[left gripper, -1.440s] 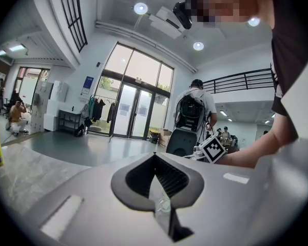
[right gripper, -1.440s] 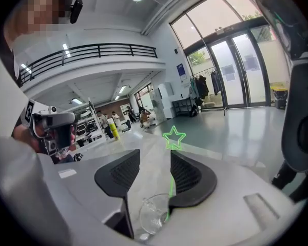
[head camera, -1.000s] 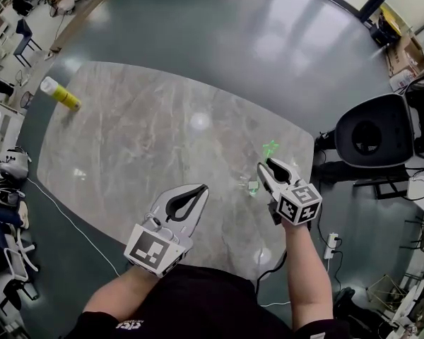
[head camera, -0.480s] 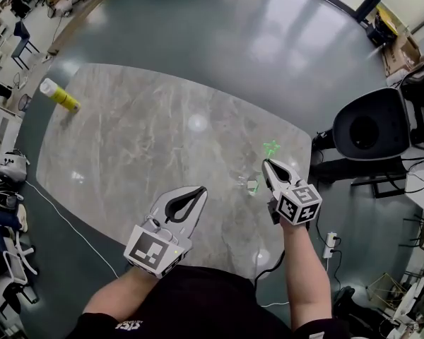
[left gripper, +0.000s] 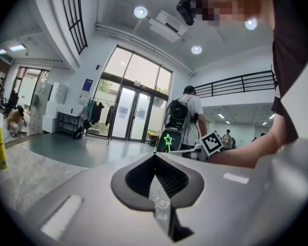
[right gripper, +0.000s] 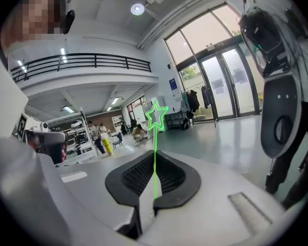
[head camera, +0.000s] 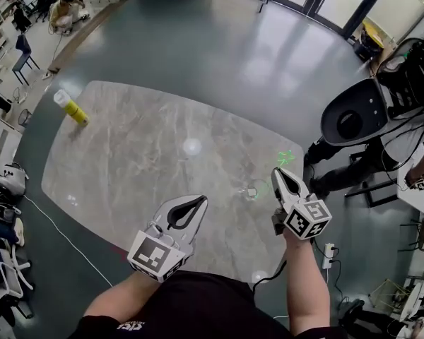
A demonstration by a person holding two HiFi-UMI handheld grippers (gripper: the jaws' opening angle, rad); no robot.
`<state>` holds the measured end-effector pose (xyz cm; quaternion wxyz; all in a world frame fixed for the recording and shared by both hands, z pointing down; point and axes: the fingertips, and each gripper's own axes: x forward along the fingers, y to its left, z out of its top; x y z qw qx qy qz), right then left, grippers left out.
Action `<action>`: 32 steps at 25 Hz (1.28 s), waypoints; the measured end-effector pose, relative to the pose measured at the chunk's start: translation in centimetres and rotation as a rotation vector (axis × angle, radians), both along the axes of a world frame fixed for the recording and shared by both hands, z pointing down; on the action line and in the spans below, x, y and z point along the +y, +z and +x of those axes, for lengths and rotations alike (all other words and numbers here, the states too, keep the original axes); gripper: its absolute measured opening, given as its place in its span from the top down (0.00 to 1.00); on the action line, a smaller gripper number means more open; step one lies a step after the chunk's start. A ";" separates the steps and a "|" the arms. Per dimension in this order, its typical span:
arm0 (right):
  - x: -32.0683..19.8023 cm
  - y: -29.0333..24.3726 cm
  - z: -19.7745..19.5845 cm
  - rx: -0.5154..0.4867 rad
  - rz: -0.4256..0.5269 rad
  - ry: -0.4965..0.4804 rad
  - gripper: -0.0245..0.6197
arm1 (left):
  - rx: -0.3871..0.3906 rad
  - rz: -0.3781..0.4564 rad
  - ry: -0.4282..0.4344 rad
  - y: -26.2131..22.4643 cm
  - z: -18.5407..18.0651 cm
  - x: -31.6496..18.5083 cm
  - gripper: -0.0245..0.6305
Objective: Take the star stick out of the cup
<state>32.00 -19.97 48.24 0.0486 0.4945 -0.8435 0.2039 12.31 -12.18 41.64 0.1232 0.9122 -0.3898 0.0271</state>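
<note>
Over table (head camera: 127, 154), right tongs (head camera: 278, 174) clamp stick (right gripper: 155, 152)

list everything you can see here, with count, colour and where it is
table: 1, grey marble, centre of the head view
bottle: 1, yellow with a white cap, far left corner of the table
cup: 1, clear, on the table's right part
star stick: 1, green, clamped in the right gripper, star end past the tips
chair: 1, black, on the floor right of the table
left gripper: 1, white and black, above the table's near edge, jaws together, empty
right gripper: 1, white and black, beside the cup
forearms: 2, bare, bottom of the head view
</note>
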 end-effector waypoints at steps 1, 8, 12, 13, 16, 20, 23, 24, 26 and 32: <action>0.5 -0.9 -0.3 -0.005 0.015 0.004 0.92 | 0.003 0.002 0.002 -0.2 -0.3 0.5 0.96; 3.4 -6.5 -3.7 -0.059 0.098 -0.001 0.92 | 0.009 0.037 0.020 -1.5 -2.8 1.8 0.96; 5.1 -7.7 -6.4 -0.099 0.110 -0.023 0.92 | 0.015 0.061 0.027 -2.0 -4.0 2.1 0.96; 5.6 -7.9 -7.2 -0.112 0.109 -0.029 0.92 | 0.017 0.066 0.028 -2.1 -4.4 2.2 0.96; 7.0 -8.1 -9.8 -0.140 0.105 -0.045 0.92 | 0.024 0.080 0.030 -2.5 -6.0 2.6 0.96; 8.6 -7.5 -12.8 -0.156 0.085 -0.072 0.92 | 0.025 0.090 0.032 -2.8 -7.8 3.0 0.96; 9.5 -7.0 -14.3 -0.186 0.063 -0.093 0.92 | 0.024 0.093 0.025 -3.2 -8.4 3.2 0.96; 9.8 -6.8 -14.8 -0.195 0.053 -0.104 0.92 | 0.024 0.096 0.017 -3.3 -8.6 3.2 0.96; 10.3 -6.1 -16.0 -0.210 0.032 -0.134 0.92 | 0.022 0.101 -0.006 -3.5 -9.1 2.9 0.96; 11.7 -2.2 -18.5 -0.185 -0.066 -0.224 0.92 | 0.020 0.089 -0.091 -3.5 -10.2 2.1 0.96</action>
